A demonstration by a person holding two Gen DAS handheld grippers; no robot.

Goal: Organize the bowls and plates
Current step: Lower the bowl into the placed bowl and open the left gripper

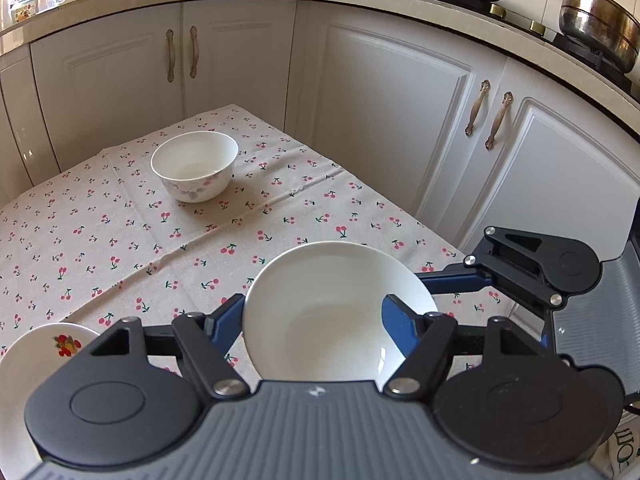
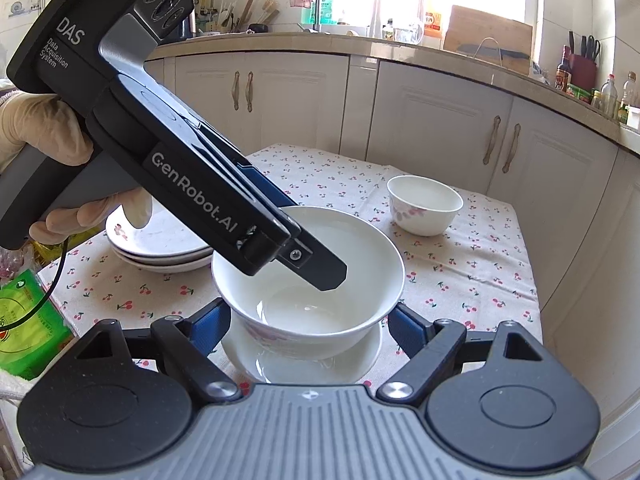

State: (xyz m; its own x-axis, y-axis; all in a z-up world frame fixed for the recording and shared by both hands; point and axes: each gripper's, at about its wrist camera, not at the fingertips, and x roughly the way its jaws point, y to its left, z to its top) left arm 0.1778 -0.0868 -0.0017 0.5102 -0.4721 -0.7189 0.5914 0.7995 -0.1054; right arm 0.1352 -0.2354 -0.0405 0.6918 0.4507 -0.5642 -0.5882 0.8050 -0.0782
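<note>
White bowl (image 2: 308, 276) on saucer (image 2: 304, 364), both seemingly empty.

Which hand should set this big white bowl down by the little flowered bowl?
Left. The left gripper is already shut on the white bowl's rim; the right gripper sits around the plate beneath it.

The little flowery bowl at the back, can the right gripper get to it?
Probably yes. The right gripper looks empty and open, and bare tablecloth surrounds the small bowl. It must first clear the big bowl.

white bowl (image 1: 332, 312), cherry-print tablecloth (image 1: 120, 232), seemingly beige
</note>
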